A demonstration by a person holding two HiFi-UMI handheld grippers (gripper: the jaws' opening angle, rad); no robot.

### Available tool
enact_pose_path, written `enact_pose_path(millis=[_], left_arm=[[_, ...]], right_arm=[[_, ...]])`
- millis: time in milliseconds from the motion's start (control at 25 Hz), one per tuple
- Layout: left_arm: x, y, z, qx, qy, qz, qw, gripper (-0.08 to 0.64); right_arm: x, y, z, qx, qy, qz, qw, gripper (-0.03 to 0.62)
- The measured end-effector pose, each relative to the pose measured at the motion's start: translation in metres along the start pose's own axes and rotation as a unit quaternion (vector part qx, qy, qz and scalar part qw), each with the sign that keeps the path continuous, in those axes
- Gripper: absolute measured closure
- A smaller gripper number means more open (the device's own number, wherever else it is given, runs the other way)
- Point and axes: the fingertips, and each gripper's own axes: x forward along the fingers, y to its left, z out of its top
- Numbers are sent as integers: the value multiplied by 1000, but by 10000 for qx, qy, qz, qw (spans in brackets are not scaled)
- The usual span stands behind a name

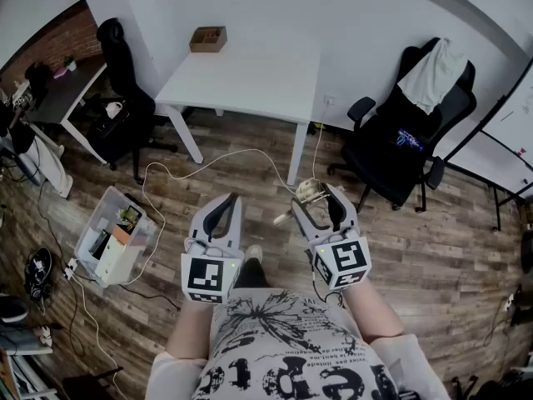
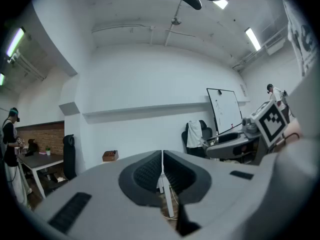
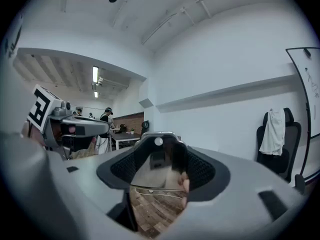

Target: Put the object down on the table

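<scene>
**Approach to the counter with the object in the right jaws**

The right gripper (image 1: 316, 200) is clamped on a glossy, glass-like object (image 3: 157, 179) that spans the gap between its wide-set jaws; what the object is cannot be told. The left gripper (image 1: 226, 205) has its jaws pressed together with nothing between them. Both hang above the wooden floor, well apart from the white counter (image 1: 250, 82), which bears a small brown box (image 1: 208, 38) at its far edge. The step in hand is judged to be the approach. Done well, it calls for a steady clamp and a path over the near edge to the bare middle, clear of the box. The jaws should release only once the object's base rests flat, since a smooth object may slip if they loosen early.
</scene>
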Motion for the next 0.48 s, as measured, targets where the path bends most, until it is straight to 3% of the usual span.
enact_pose_path(millis=[480], left_arm=[[-2, -1, -11, -61, 117, -116, 9998, 548]], right_arm=[[2, 2, -6, 182, -30, -26, 9998, 313]])
